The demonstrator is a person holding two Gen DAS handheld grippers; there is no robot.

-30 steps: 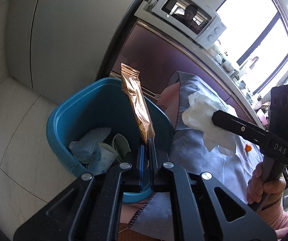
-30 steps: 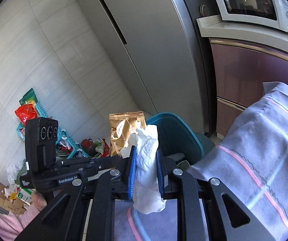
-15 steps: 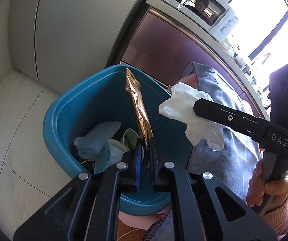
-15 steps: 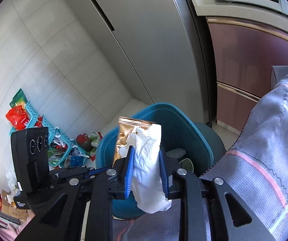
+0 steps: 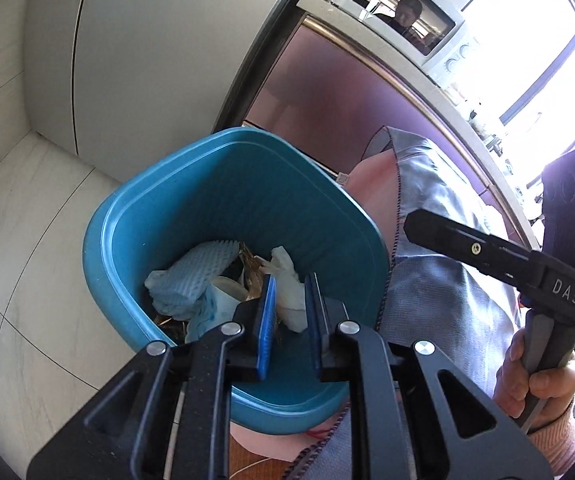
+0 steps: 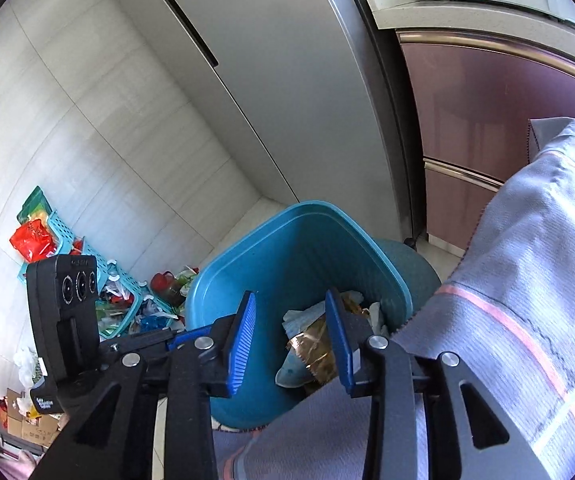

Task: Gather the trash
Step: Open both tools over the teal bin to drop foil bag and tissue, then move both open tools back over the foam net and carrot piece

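Both loads have been let go over the bin [image 5: 135, 216]. The left gripper [image 5: 289, 300] is seen with its fingers [image 5: 266, 320] parted and nothing between them; its jaws have just been opening, and the gold wrapper [image 6: 317, 350] now lies in the bin below and beyond the fingertips. The right gripper [image 6: 291, 332] is likewise released, its jaws having just been opening wider, with only bin contents seen through the gap. The tissue [image 5: 287, 292] is judged to rest on the heap of trash, just past the left fingers, beside the blue foam net [image 5: 191, 276].

For the step to be done well, both pairs of fingers should be kept spread until they are lifted clear of the rim, so that nothing is snagged and dragged back out. The right one should be raised straight up, since the grey cloth [image 6: 527, 300] hangs just right of its fingers and touches the bin's edge. More trash is then to be sought on the worktop.
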